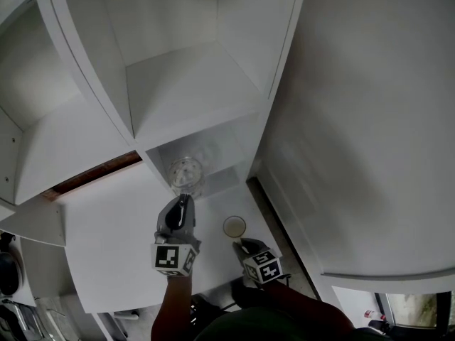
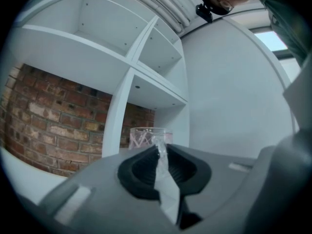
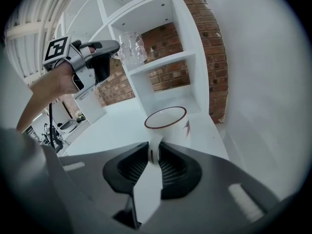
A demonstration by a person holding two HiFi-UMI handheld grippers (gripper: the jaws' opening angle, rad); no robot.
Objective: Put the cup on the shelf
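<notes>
A clear glass mug (image 1: 186, 172) hangs in front of the lowest open cubby of the white shelf unit (image 1: 188, 84). My left gripper (image 1: 186, 199) is shut on its handle and points level. In the left gripper view the glass mug (image 2: 146, 136) shows just past the closed jaws of the left gripper (image 2: 160, 149). A white mug with a dark red rim (image 3: 168, 123) is held by its handle in my right gripper (image 3: 154, 150), above the white counter (image 3: 117, 126). From the head view that white mug (image 1: 234, 226) sits right of the glass one, with the right gripper (image 1: 239, 243) below it.
A brick wall (image 2: 44, 121) shows behind the open shelf cubbies. A plain white wall (image 1: 370, 119) runs along the right side. The white counter (image 1: 114, 254) stretches left under the shelf. Dark clutter (image 1: 11, 290) lies past the counter's left edge.
</notes>
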